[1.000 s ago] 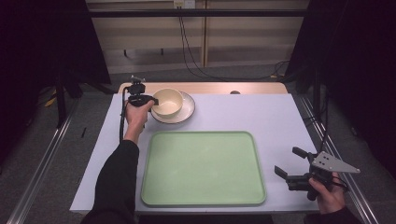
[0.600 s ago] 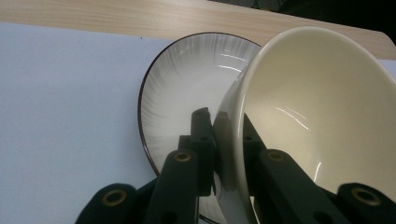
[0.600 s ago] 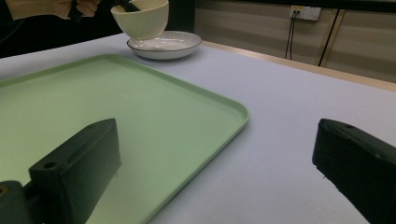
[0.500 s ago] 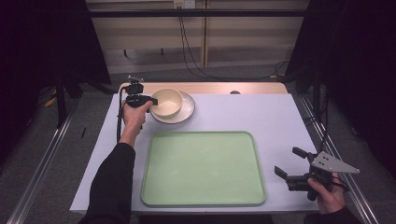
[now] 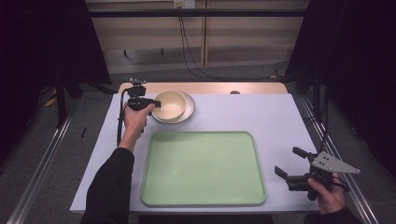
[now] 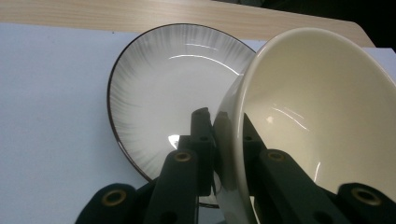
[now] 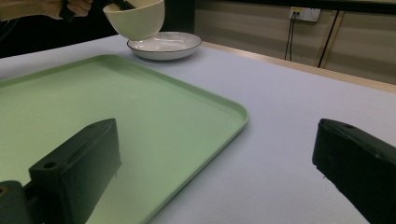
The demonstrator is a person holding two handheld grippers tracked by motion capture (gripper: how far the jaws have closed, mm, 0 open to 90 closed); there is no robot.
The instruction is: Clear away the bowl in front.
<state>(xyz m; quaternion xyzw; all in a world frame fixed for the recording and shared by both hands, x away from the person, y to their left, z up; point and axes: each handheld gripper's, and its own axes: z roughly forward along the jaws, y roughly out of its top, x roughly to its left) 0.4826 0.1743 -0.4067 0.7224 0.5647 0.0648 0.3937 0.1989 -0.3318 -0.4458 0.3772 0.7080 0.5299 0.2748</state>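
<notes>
My left gripper (image 5: 152, 102) clamps the cream bowl (image 5: 169, 105), tilted just above the plate (image 5: 187, 108); the plate blocks any drop straight down. Toward me the green tray (image 5: 203, 168) lies bare and low-rimmed, with open table around it. My right gripper (image 5: 290, 164) stands well apart at the tray's right edge.

Black two-jawed tongs (image 5: 157, 103) with brass-ringed screw holes, trailing black cable, worn with a black sleeve (image 5: 109, 186).
</notes>
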